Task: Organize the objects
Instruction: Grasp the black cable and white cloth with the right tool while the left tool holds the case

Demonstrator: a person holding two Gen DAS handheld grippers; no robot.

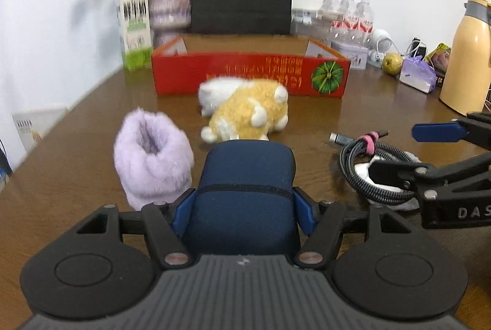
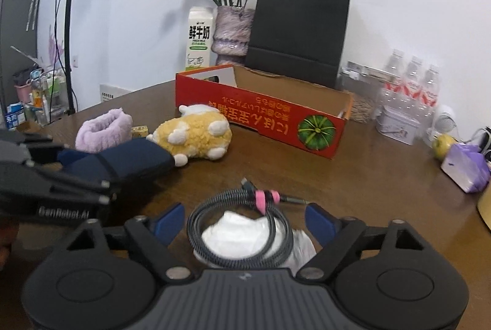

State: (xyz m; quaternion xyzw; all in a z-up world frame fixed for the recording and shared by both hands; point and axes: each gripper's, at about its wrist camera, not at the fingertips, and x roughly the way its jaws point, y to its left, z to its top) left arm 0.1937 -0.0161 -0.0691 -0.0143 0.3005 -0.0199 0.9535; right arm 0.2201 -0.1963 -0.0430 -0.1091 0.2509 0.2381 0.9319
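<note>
My left gripper (image 1: 245, 207) is shut on a navy blue pouch (image 1: 245, 176), which sticks out forward over the wooden table (image 1: 76, 161). Just ahead of the pouch lie a yellow-and-white plush toy (image 1: 248, 115) and a lilac fluffy slipper (image 1: 150, 158). A red cardboard box (image 1: 245, 75) with a pumpkin picture stands open behind them. My right gripper (image 2: 245, 222) is open around a coiled grey cable (image 2: 227, 195) with a pink tie. The cable rests on a crumpled white thing (image 2: 242, 231). The blue pads do not press on the coil. The pouch (image 2: 129, 161) shows at the left of the right wrist view.
Along the back wall stand a black paper bag (image 2: 297, 35), a milk carton (image 2: 199, 38) and a fluffy vase of dried flowers (image 2: 231, 29). At the right are water bottles (image 2: 411, 84), a tin (image 2: 397, 124), a green fruit (image 2: 443, 144), a purple packet (image 2: 466, 167) and a yellow flask (image 1: 466, 53).
</note>
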